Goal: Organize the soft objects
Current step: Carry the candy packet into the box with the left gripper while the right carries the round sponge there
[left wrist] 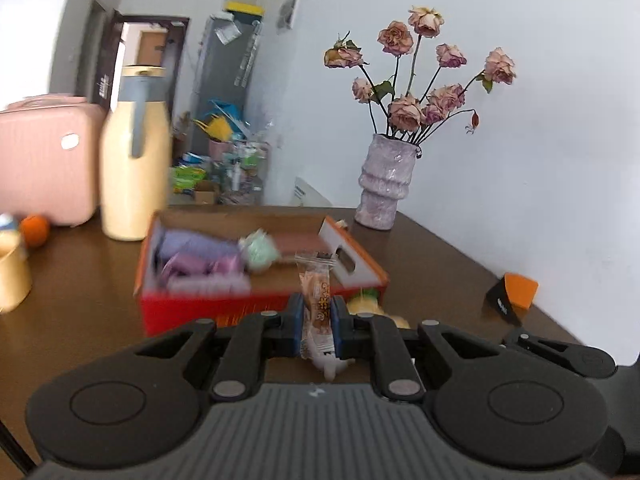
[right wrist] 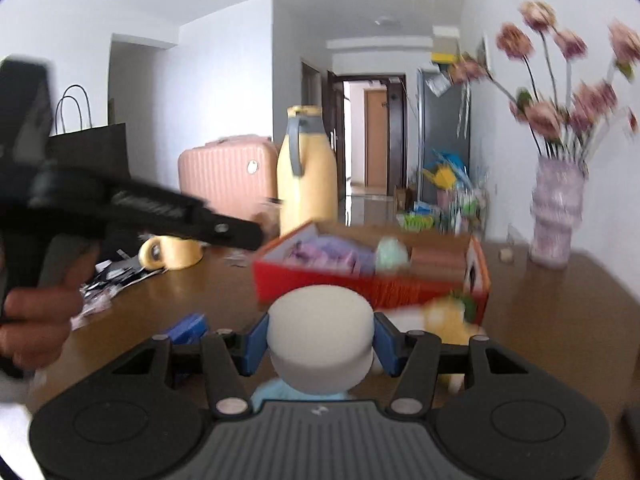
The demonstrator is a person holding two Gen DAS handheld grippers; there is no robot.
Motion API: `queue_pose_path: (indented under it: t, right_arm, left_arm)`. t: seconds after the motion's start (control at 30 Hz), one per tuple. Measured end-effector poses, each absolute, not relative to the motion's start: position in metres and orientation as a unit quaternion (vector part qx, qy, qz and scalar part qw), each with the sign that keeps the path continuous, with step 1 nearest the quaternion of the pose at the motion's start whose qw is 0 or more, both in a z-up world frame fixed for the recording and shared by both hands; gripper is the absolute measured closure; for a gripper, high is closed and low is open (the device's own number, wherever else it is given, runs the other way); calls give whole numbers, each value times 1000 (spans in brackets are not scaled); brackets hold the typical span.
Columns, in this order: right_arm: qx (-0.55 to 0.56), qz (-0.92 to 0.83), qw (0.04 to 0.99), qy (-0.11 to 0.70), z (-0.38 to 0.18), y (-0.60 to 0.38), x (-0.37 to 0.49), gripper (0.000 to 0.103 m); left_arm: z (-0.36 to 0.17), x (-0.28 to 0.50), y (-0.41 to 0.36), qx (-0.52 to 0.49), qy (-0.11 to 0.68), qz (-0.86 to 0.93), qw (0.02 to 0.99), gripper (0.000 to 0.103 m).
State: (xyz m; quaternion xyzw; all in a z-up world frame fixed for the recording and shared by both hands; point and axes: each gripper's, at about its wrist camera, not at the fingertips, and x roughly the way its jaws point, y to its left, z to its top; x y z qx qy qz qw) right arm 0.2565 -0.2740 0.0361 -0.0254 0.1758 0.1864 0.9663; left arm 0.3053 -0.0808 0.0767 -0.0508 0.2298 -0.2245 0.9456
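My left gripper (left wrist: 317, 312) is shut on a clear-wrapped orange snack packet (left wrist: 317, 300) and holds it upright just in front of the red cardboard box (left wrist: 192, 306). The box holds purple soft packs (left wrist: 200, 258) and a pale green ball (left wrist: 259, 250). My right gripper (right wrist: 320, 340) is shut on a white round sponge-like cushion (right wrist: 320, 336), held above the table in front of the same box (right wrist: 320, 284). A yellow plush toy (right wrist: 444, 314) lies beside the box's near right corner. The left gripper's body (right wrist: 140, 208) shows at the left of the right wrist view.
On the brown table (left wrist: 420, 256) stand a cream thermos (left wrist: 134, 156), a pink case (left wrist: 44, 160), a flower vase (left wrist: 384, 182), an orange (left wrist: 35, 230), a yellow mug (right wrist: 172, 254) and an orange-black block (left wrist: 514, 292). A blue item (right wrist: 188, 328) lies near the right gripper.
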Motion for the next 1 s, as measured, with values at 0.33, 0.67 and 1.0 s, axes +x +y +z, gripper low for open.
queue_pose_path:
  t: [0.33, 0.67, 1.0]
  right_arm:
    - [-32, 174, 939, 294, 41, -279, 483, 48]
    - [-62, 182, 896, 400, -26, -223, 569, 46]
    - [-38, 193, 898, 393, 1, -236, 547, 33]
  left_arm:
    - [72, 531, -105, -63, 350, -209, 911, 88]
    - [-12, 623, -116, -80, 457, -178, 868, 75]
    - [13, 603, -106, -74, 443, -186, 874, 53]
